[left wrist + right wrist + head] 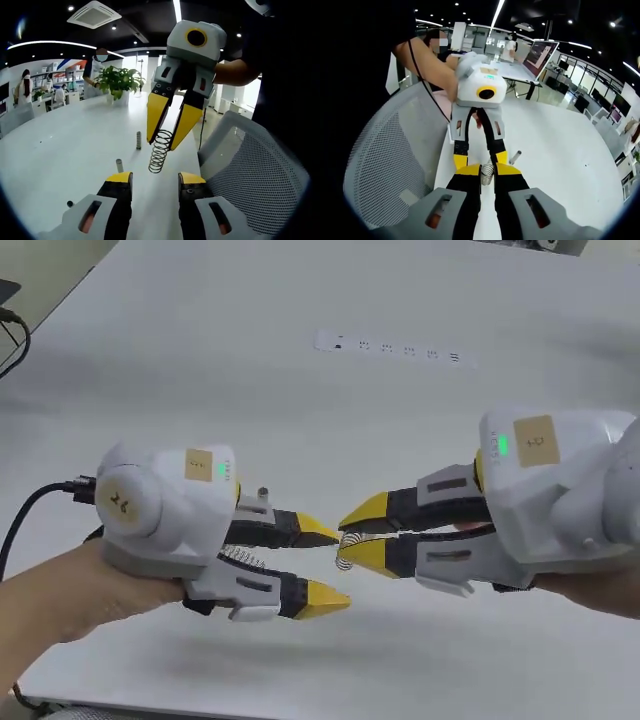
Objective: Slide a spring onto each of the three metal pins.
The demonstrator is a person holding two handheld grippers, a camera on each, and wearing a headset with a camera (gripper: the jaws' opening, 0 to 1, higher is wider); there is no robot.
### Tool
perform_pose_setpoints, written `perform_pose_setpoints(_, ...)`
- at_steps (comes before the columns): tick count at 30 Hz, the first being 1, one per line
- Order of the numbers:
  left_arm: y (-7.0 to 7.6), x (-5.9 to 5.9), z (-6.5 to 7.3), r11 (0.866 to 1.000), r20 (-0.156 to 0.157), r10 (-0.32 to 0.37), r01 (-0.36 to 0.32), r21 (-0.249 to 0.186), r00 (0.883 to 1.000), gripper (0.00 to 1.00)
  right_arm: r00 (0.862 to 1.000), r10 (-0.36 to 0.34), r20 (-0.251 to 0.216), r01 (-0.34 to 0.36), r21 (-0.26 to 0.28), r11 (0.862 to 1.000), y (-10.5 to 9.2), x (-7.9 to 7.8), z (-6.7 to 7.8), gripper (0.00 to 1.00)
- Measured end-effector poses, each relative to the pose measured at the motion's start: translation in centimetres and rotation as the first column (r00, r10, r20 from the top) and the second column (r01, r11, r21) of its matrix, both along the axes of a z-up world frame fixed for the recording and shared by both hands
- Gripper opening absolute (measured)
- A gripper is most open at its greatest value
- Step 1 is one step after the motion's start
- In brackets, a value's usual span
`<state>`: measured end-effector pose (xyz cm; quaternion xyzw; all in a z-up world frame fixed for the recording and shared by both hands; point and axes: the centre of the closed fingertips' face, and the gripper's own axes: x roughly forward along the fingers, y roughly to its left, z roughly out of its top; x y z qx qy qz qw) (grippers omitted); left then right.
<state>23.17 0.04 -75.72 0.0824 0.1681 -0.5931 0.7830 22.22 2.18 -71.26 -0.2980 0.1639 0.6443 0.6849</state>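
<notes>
In the head view the left gripper (322, 565) comes in from 9 o'clock, held in a hand, with its yellow-tipped jaws spread apart. The right gripper (358, 536) reaches in from 3 o'clock, its jaws clamped on a small wire spring (347, 551). The spring hangs in the air just off the left gripper's tips, above the white bench (200, 360). A white power strip (390, 347) lies flat toward 12 o'clock, well apart from both grippers.

In the left gripper view that gripper's own jaws (155, 178) rise at 6 o'clock with a clear gap between them. The right gripper (166, 134) points down from 12 o'clock. The spring (160, 151) is pinched at its top end between that gripper's yellow tips and slants down toward the gap. Two metal pins stand upright on the bench (60, 155) toward 9 o'clock of the spring. The farther pin (138, 140) looks ridged along its length and the nearer pin (119, 165) looks smooth. A potted plant (117, 80) sits at 11 o'clock and a mesh chair (250, 165) at 4 o'clock.

In the right gripper view its own jaws (488, 172) squeeze the spring (487, 173) near 6 o'clock. The left gripper (480, 159) faces in from 12 o'clock, tips parted on either side of the spring. One pin (516, 156) shows just beside them, toward 3 o'clock.
</notes>
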Motion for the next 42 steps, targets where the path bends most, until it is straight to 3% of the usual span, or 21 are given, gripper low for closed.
perform_pose_setpoints(12,1.8,0.3,0.1,0.998,0.001,0.061,-0.061,0.004,0.998,0.45,1.000,-0.004,0.010,0.004,-0.009,1.000,-0.2,0.2,-0.2,0.06)
perform_pose_setpoints(19,3.8,0.6,0.0,0.994,-0.001,0.110,-0.110,0.017,0.994,0.52,1.000,-0.008,0.015,0.008,-0.012,1.000,-0.3,0.4,-0.3,0.06)
perform_pose_setpoints(30,6.6,1.5,-0.6,0.976,-0.009,0.215,-0.214,0.026,0.977,0.70,1.000,-0.008,0.024,0.009,-0.024,1.000,-0.5,0.5,-0.4,0.06)
perform_pose_setpoints(42,8.5,1.6,-1.4,0.962,-0.032,0.271,-0.270,0.042,0.962,0.87,0.999,-0.021,0.029,0.022,-0.031,0.999,-1.0,0.8,-0.7,0.06)
